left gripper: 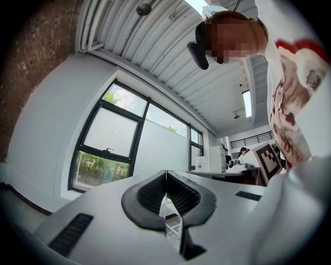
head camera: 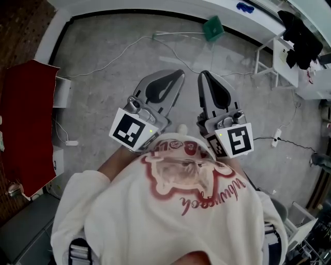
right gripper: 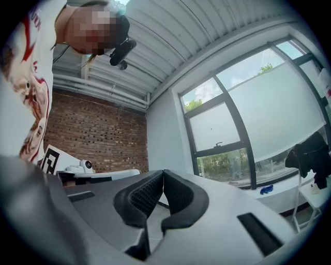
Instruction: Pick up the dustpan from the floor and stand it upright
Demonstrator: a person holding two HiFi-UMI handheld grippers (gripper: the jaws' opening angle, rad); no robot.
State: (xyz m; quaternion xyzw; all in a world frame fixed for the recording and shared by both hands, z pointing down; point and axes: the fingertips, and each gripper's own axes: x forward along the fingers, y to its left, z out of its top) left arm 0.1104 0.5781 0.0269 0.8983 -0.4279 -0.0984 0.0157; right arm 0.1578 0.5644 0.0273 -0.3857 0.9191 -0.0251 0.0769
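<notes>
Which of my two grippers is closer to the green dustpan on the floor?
The right gripper: the green dustpan lies almost straight ahead of its shut tips, while the left gripper, also shut and empty, sits further off to the side.

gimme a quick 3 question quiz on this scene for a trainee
1. True or false: the left gripper is holding the dustpan.
2. Short answer: how do the right gripper jaws stand, and is anything between them?
3. Pick one. The dustpan is:
A. lying on the floor near the white ledge, away from both grippers
B. standing upright in the middle of the floor
C. clamped in the right gripper

Key
1. False. Its jaws are together with nothing in them.
2. Together, with nothing between them.
3. A
</notes>
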